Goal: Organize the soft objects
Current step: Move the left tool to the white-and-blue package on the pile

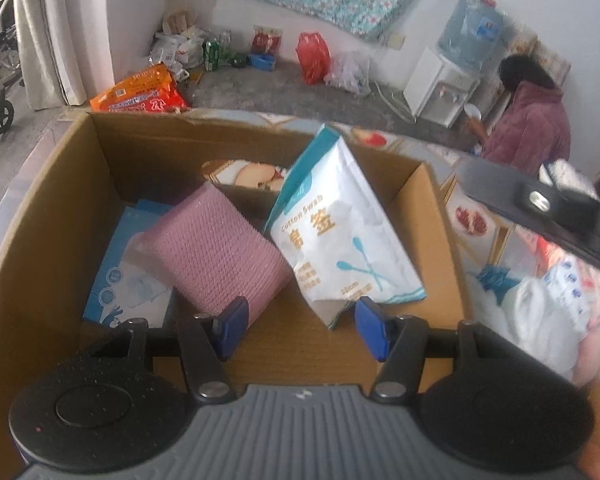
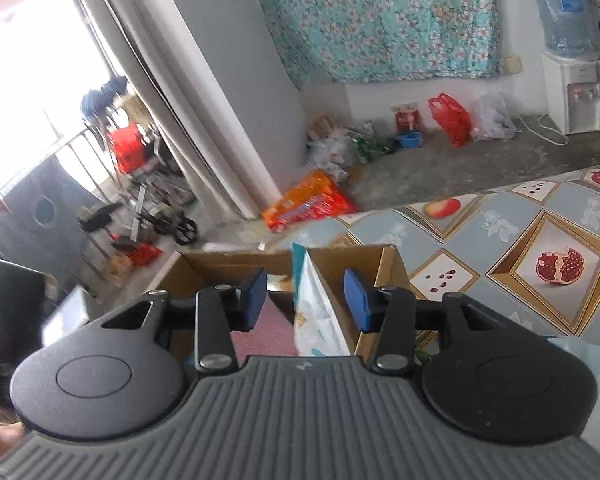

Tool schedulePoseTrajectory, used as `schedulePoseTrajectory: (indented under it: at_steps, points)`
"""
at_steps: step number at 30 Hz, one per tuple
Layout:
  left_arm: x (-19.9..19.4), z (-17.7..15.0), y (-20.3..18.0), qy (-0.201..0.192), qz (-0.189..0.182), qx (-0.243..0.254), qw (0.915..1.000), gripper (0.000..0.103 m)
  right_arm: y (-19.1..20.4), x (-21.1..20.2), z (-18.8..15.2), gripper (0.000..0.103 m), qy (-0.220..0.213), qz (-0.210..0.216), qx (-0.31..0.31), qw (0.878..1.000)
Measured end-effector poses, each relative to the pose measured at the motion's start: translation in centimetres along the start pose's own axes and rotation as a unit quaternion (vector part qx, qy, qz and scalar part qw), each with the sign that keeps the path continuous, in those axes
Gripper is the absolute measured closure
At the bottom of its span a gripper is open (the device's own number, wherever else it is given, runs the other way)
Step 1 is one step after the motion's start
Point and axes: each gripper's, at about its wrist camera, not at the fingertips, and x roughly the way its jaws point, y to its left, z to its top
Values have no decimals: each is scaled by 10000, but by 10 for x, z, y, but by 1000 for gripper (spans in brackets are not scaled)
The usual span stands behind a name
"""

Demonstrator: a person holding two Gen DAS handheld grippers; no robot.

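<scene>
Left gripper: jaws spread, empty, above cardboard box. Inside box: pink sponge, cotton swab pack leaning. Right gripper: jaws parted, empty. Advice: lay pack flat beside sponge.

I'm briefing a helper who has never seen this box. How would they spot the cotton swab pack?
Look into the open cardboard box. On its right side, a flat white pouch with teal edging leans upright beside the pink knitted bundle. Only it bears gold lettering and crossed teal swabs.

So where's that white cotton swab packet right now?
In the left wrist view, the cotton swab packet stands tilted inside the cardboard box, right of centre, leaning beside the pink knitted bundle.
</scene>
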Motion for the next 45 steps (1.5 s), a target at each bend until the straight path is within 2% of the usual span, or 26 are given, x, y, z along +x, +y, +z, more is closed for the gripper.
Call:
schedulePoseTrajectory:
  at_steps: [1,3,5,8,11,15,18,22,23,24,25,27,30,33,36,39,42,45]
  points:
    - [-6,-1,0,-100,-53,-56,9999,44,-3,-10,0,61,-21,87,84,9999]
    - [-14,1,1,-271,-152,-150,9994,52,-11,-36,-2,61,-58,346,320,9989]
    - [-21,4,0,-429,-223,-305,9984,54,-21,-62,-9,61,-135,510,450,9976]
    - [-17,15,-5,-531,-57,-444,9976,54,-39,-105,-30,61,-282,672,669,9951]
    - [10,29,-17,-282,404,-350,9982,64,-63,-139,-53,61,-419,765,978,9914]
    - [64,42,-22,331,655,-409,9965,82,-97,-177,-82,61,-570,685,1460,9853]
    - [87,44,-25,523,677,-454,9953,84,-119,-205,-94,61,-768,493,1629,9824]
    - [90,45,-34,551,857,-151,9947,84,-141,-245,-105,61,-1083,220,1699,9792]
    - [89,44,-34,581,883,-117,9943,80,-147,-252,-106,61,-1136,153,1712,9785]
    - [86,43,-34,622,880,-104,9941,68,-152,-261,-110,61,-1191,78,1735,9776]
    - [80,42,-33,632,854,-139,9942,64,-158,-269,-114,61,-1247,14,1779,9761]
    - [62,40,-28,520,873,-329,9943,44,-168,-285,-122,60,-1324,-52,1853,9737]
    - [29,35,-28,362,935,-489,9938,28,-184,-304,-135,57,-1401,-54,1944,9708]
    - [-15,29,-31,141,1044,-619,9925,24,-200,-319,-149,51,-1508,-11,2087,9663]
    - [-71,14,-40,-369,980,-735,9918,21,-216,-330,-156,48,-1616,-185,2203,9618]
    - [-129,-11,-59,-990,766,-737,9894,17,-231,-339,-159,47,-1660,-144,2342,9578]
    - [-168,-41,-93,-1350,410,-301,9895,12,-238,-344,-160,44,-1690,-50,2368,9567]
    - [-178,-66,-138,-1340,264,454,9896,12,-237,-344,-160,44,-1684,60,2367,9569]
